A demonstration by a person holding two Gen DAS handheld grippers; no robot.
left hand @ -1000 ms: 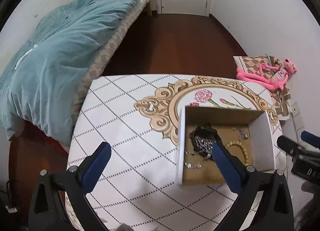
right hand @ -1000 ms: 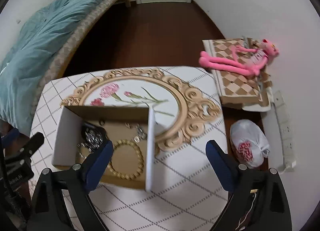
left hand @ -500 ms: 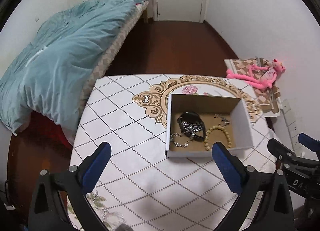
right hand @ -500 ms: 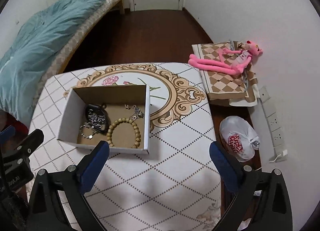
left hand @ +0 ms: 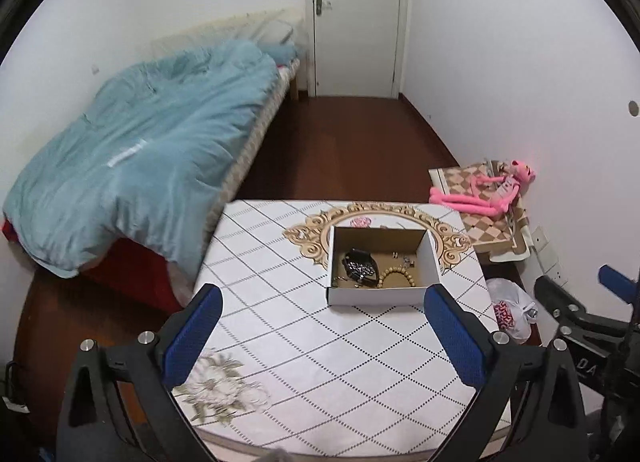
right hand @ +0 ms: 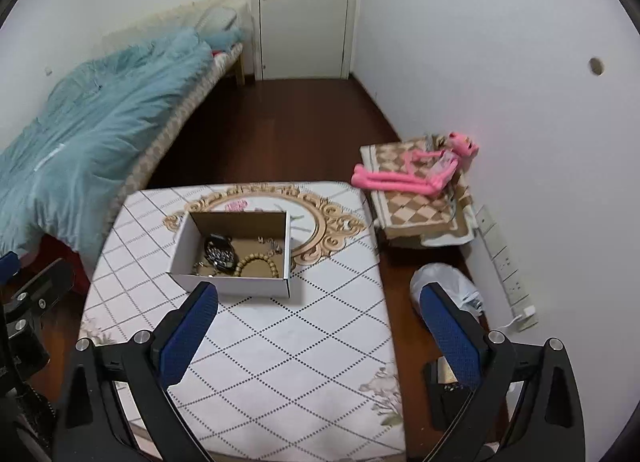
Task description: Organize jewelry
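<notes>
An open white cardboard box point(left hand: 376, 296) point(right hand: 230, 284) sits on the patterned table point(left hand: 320, 342) point(right hand: 280, 342). Inside it lie a dark watch point(left hand: 361, 262) point(right hand: 219, 251), a wooden bead bracelet point(left hand: 396, 276) point(right hand: 256, 263), a thin chain point(left hand: 344, 281) point(right hand: 202, 268) and small silver pieces point(left hand: 406, 260) point(right hand: 272, 244). My left gripper point(left hand: 320, 310) is open and empty, held high above the table's near side. My right gripper point(right hand: 318, 308) is open and empty, also high and back from the box. The right gripper also shows at the right edge of the left wrist view point(left hand: 580, 306).
A bed with a teal duvet point(left hand: 140, 166) point(right hand: 88, 134) stands left of the table. A pink plush toy point(left hand: 488, 194) point(right hand: 420, 170) lies on a checkered mat by the right wall. A white plastic bag point(left hand: 508, 308) point(right hand: 444, 282) and a power strip point(right hand: 508, 274) lie on the floor at right.
Both grippers have pulled up and back from the box, which now looks smaller and farther. Both stay open and empty. The jewelry lies in the box as before.
</notes>
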